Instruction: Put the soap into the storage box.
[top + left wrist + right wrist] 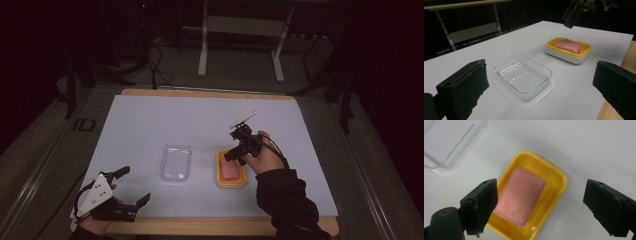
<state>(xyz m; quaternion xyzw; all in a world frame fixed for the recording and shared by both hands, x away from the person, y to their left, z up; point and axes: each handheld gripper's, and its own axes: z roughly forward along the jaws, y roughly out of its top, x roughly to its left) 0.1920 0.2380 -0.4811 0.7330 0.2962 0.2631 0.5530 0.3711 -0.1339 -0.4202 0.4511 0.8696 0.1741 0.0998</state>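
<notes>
A pink soap bar (229, 171) (568, 46) (519, 196) lies in a yellow soap dish (220, 177) (584, 54) (556, 195) on the white sheet. My right gripper (233, 156) (539, 202) hovers just above the dish, pointing down, open, nothing between its pads. A clear lid (176, 163) (523, 76) (446, 142) rests to the left of the dish. My left gripper (134, 186) (541, 92) is open near the table's front left corner, aimed toward the lid. The right gripper's jaw tip also hangs over the dish in the left gripper view.
The white sheet (150, 125) covers a wooden table (210, 93). A white metal stand (240, 30) sits on the floor beyond the far edge, with cables (157, 70) to its left.
</notes>
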